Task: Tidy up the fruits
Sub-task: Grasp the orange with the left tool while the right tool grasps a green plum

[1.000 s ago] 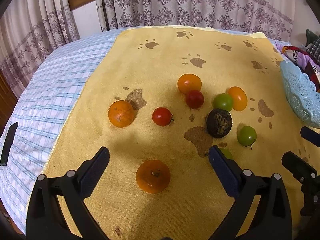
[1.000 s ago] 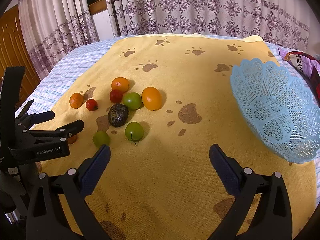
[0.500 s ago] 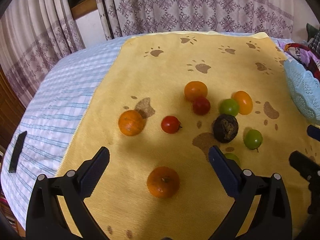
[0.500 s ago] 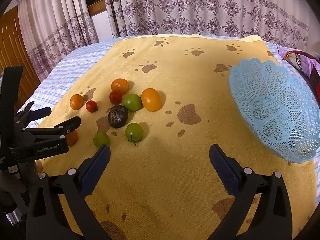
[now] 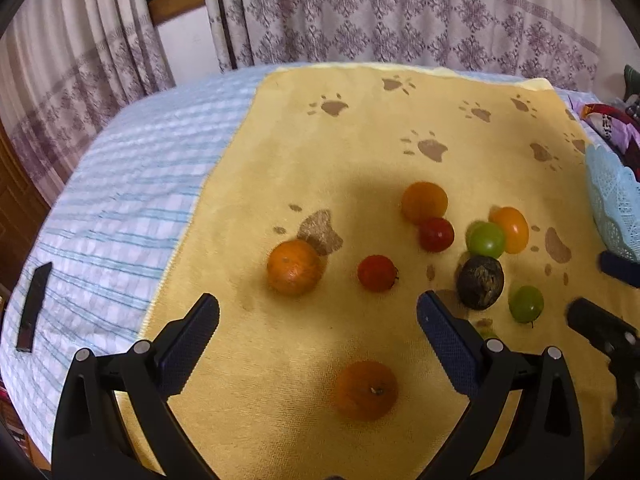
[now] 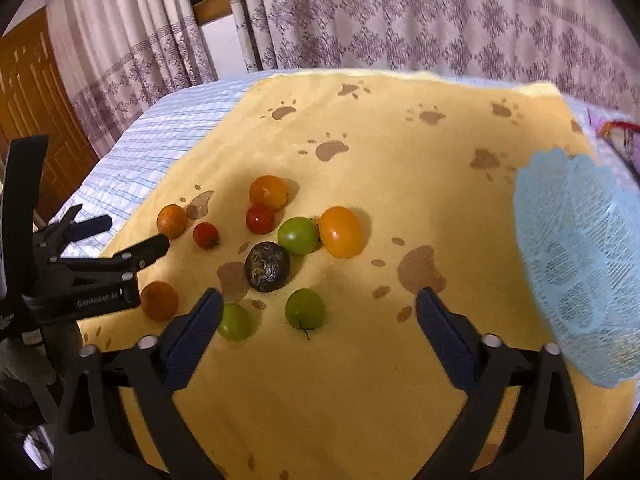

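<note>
Several fruits lie on a yellow paw-print towel (image 5: 360,152). In the left wrist view a tangerine (image 5: 366,390) lies between my open left gripper's (image 5: 318,324) fingers, with an orange (image 5: 294,267), red tomato (image 5: 377,273), dark passion fruit (image 5: 480,282) and green fruit (image 5: 525,303) beyond. In the right wrist view my right gripper (image 6: 318,320) is open and empty above a green fruit (image 6: 304,308); another green fruit (image 6: 235,321) sits by its left finger. The blue lace basket (image 6: 580,256) stands at right.
The towel lies on a blue checked bedsheet (image 5: 120,208). A black strip (image 5: 34,306) lies at the sheet's left edge. Patterned curtains (image 6: 400,20) hang behind. Colourful cloth (image 5: 612,124) lies beyond the basket. The left gripper (image 6: 92,276) shows at left in the right wrist view.
My left gripper has pulled back and turned a little, so the fruits sit further right and lower in its view. My right gripper has moved left toward the fruit cluster.
</note>
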### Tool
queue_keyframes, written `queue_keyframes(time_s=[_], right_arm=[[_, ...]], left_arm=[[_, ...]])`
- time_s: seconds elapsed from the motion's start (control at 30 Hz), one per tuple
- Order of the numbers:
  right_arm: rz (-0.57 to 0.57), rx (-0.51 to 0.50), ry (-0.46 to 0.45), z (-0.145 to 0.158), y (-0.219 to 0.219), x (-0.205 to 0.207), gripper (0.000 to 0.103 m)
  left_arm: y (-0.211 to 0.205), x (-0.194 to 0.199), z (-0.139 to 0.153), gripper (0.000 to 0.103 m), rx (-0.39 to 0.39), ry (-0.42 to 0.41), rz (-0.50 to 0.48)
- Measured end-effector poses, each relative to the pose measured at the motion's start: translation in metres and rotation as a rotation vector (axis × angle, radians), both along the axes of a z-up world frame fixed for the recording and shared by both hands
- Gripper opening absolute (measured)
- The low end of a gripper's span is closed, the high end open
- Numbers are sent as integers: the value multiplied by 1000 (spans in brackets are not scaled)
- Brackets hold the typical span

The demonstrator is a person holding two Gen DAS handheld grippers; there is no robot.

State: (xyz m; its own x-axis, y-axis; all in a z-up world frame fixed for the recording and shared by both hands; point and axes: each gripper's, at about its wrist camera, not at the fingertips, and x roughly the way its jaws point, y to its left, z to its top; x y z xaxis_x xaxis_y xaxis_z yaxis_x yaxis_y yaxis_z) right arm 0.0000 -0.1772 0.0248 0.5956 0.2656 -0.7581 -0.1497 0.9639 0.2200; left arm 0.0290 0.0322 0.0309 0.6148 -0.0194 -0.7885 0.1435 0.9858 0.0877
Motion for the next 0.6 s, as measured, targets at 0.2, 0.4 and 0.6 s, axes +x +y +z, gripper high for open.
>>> queue_keyframes(time_s=[0.2, 0.4, 0.6], right_arm=[[-37, 66, 74, -22, -5, 15, 73], [-2, 39, 92, -35, -2, 16, 66], [35, 17, 94, -40, 3, 17, 63]], left_arm=[[9, 7, -8, 86, -27, 53, 15], [1, 5, -18, 80, -27, 106, -31], [-2, -2, -13, 80, -44, 163, -69]])
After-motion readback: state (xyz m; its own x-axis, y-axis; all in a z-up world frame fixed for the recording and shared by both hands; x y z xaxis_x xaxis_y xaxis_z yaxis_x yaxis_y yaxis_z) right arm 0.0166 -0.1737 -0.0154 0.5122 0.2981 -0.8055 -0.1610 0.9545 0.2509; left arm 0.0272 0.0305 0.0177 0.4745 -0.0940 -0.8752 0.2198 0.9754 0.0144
